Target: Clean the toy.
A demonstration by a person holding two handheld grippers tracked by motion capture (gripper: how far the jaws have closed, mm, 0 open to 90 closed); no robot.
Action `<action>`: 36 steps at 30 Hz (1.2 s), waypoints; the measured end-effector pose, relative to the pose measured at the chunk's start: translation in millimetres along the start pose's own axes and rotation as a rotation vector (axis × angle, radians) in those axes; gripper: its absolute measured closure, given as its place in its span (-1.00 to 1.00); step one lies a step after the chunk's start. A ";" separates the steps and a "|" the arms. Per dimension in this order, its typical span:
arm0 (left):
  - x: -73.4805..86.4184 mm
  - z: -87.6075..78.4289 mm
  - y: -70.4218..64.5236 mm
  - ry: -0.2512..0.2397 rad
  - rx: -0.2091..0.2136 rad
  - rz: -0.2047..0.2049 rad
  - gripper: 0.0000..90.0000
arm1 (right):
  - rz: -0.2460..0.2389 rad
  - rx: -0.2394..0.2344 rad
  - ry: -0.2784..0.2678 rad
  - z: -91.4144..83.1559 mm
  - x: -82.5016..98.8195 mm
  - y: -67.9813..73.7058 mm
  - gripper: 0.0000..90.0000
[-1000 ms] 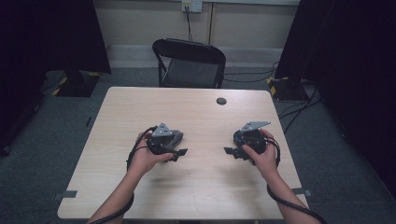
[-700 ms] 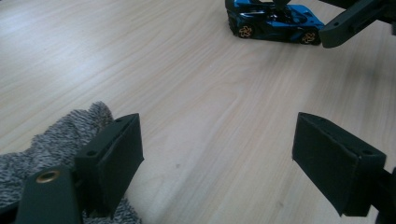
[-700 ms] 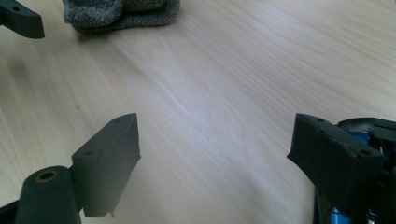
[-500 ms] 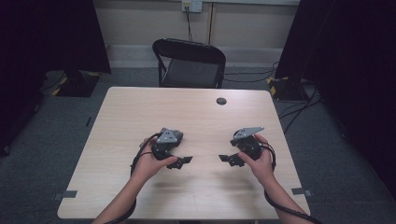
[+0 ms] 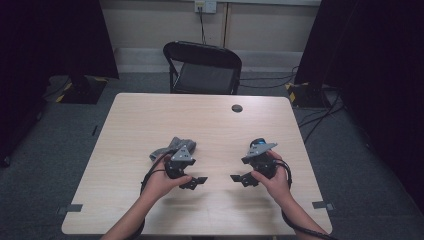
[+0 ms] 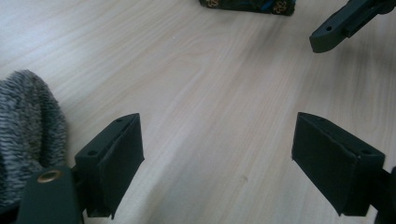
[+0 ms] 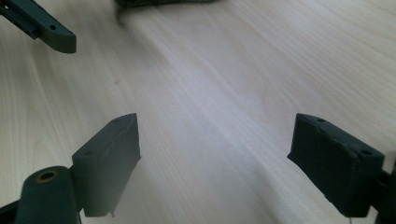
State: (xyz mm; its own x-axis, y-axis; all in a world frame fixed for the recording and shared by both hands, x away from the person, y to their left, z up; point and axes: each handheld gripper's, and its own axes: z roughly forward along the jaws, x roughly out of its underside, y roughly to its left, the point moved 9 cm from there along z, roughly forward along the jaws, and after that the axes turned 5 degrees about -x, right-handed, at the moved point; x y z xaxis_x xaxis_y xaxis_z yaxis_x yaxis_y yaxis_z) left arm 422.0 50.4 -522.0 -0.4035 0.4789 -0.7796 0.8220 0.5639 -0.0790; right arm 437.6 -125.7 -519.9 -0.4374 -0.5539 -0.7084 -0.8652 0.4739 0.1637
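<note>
My left gripper [image 5: 195, 181] is held low over the wooden table [image 5: 200, 115], near its front edge. It is open, and in the left gripper view [image 6: 217, 154] there is only bare wood between the jaws. A grey knitted cloth [image 5: 175, 146] lies just behind it and shows at the left edge beside the jaw [image 6: 23, 135]. My right gripper [image 5: 243, 178] faces the left one, open [image 7: 215, 154] over bare wood. A dark patterned item with blue [image 5: 257, 143] lies behind it [image 6: 247, 4].
A small black round disc [image 5: 237, 108] sits in the table's far right part. A black folding chair [image 5: 202, 65] stands beyond the far edge. Cables trail from both grippers toward the near edge. Dark curtains flank the room.
Both hands have drawn back toward the near edge and sunk a little. The grey cloth now shows behind the left gripper. Both pairs of jaws stay open.
</note>
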 end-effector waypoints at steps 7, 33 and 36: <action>4.0 -1.2 -12.3 -0.004 0.025 0.019 -0.64 | -0.001 -0.031 0.007 5.0 10.2 11.4 -0.66; 29.2 11.2 -35.7 0.055 0.064 0.068 -0.64 | -0.053 -0.027 0.048 16.0 37.6 29.2 -0.66; 29.5 11.8 -38.6 0.057 0.063 0.089 -0.64 | -0.077 -0.019 0.062 20.0 42.2 30.8 -0.66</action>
State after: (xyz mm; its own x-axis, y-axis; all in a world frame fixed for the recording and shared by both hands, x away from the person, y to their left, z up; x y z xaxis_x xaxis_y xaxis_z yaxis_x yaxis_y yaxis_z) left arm 383.1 34.8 -549.3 -0.3480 0.5637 -0.7491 0.8785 0.4750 -0.0507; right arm 397.4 -120.9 -558.6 -0.3836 -0.6300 -0.6752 -0.9010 0.4159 0.1237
